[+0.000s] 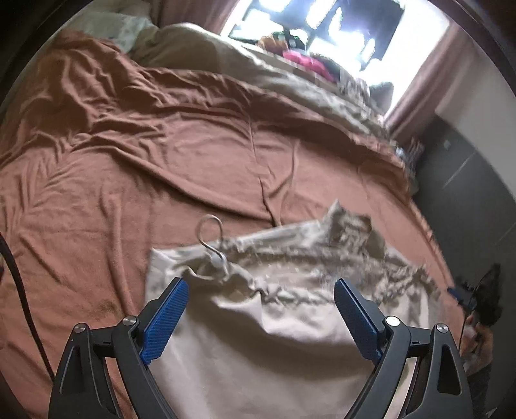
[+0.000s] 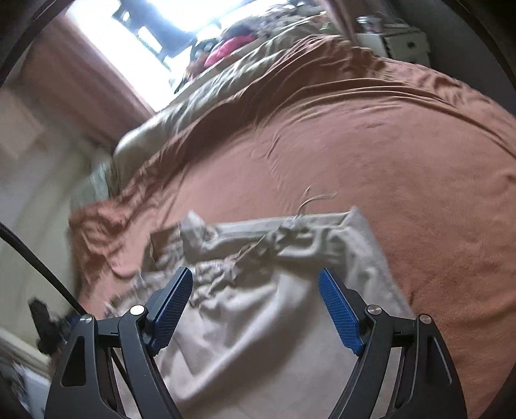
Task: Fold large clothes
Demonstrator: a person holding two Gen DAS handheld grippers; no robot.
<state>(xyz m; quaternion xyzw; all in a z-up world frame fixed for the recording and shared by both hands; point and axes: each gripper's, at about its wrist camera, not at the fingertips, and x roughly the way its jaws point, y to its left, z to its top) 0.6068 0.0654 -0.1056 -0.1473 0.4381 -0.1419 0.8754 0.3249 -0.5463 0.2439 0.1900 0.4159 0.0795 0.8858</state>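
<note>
Both claws [image 1: 259, 290] [image 2: 256, 280] gape above beige garment [image 1: 258, 338] on hanger [image 1: 211, 248].

You're in a home bedroom: wide bed [image 1: 193, 154] under a rumpled brown sheet [image 2: 403, 180], pillow [image 1: 122, 29] at its head, curtains [image 1: 419, 83] framing a bright window [image 1: 322, 25].

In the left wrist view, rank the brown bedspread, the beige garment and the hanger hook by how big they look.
1. brown bedspread, which fills most of the view.
2. beige garment; it lies nearer the camera, so its real size against the bedspread is less sure.
3. hanger hook, plainly the smallest.
</note>
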